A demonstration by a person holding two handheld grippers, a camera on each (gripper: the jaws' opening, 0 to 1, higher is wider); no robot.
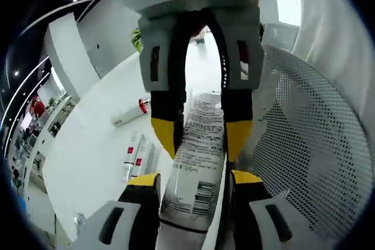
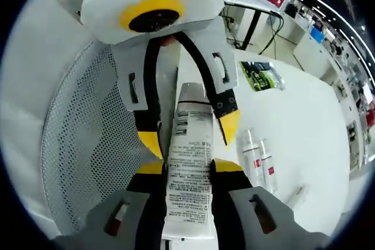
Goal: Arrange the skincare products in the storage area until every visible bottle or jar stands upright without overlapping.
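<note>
A white tube point(image 1: 198, 162) printed with black text hangs in the air between both grippers, next to the mesh basket point(image 1: 310, 144). My left gripper point(image 1: 194, 178) is shut on its crimped end, jaws pressed to both sides. My right gripper point(image 1: 200, 137) comes in from the opposite side and grips the other end of the same tube. In the right gripper view the tube point(image 2: 188, 191) runs up between my right gripper point(image 2: 188, 167) and the facing left gripper point(image 2: 188, 133). Two slim bottles with red labels point(image 1: 136, 156) lie side by side on the white table.
The white mesh basket point(image 2: 76, 144) stands close beside the held tube. A small tube with a red cap point(image 1: 132, 112) lies farther off on the table. The two red-labelled bottles point(image 2: 261, 159), a green packet point(image 2: 262, 75) and another small tube point(image 2: 296, 194) also lie on the table.
</note>
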